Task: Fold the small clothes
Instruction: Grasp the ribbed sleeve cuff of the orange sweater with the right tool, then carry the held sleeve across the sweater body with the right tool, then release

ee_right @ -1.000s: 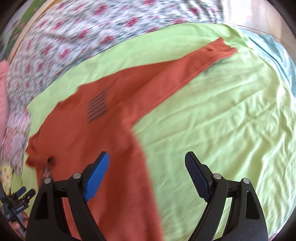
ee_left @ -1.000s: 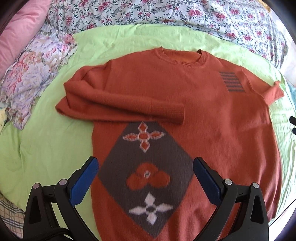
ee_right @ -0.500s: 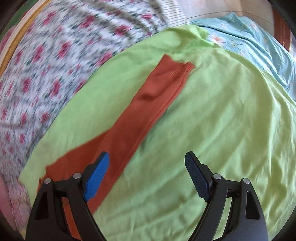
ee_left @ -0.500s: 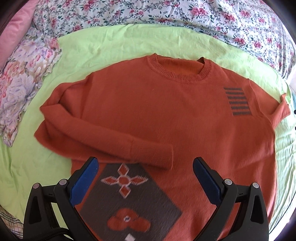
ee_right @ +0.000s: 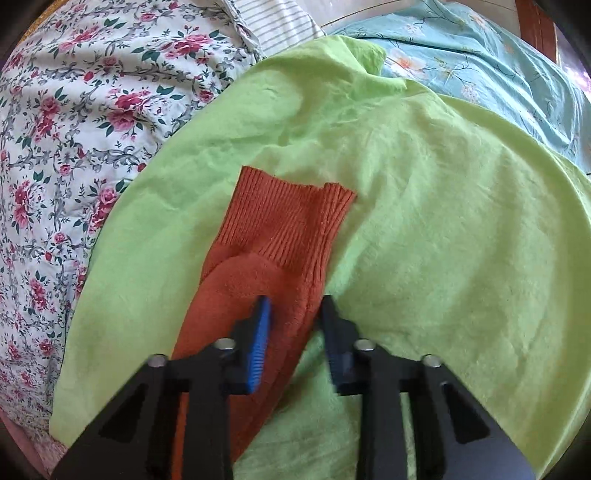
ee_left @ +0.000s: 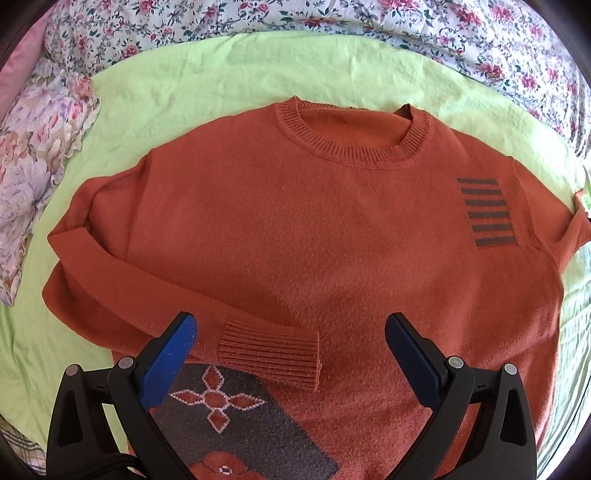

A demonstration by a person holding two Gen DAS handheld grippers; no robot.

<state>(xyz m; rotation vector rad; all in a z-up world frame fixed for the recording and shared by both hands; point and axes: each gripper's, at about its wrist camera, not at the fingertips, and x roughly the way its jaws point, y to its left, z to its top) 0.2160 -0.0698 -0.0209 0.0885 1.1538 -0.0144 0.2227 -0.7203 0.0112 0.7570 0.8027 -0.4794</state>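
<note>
A bed covered by a rose-print floral sheet (ee_left: 480, 44); over it a lime-green cloth (ee_left: 192, 96), wrinkled; flat on the green lies an orange sweater (ee_left: 314, 229) (one sleeve folded across its front); a pastel floral pillow (ee_left: 33, 155) at the left edge; light-blue floral bedding (ee_right: 480, 62) beyond the green's far corner.

- Both views are bright with soft, even daylight; colours read vivid on the rust-orange knitted sweater (ee_left: 332, 229) and the lime-green bed sheet (ee_right: 443, 240).
- Shadows are faint and soft-edged.
- Strong fisheye bending curves the floral bedspread (ee_left: 406, 33) along the rim, with dark vignetted corners.
- The right view's black fingers (ee_right: 340, 332) show slight motion smear; the left view is sharp.
</note>
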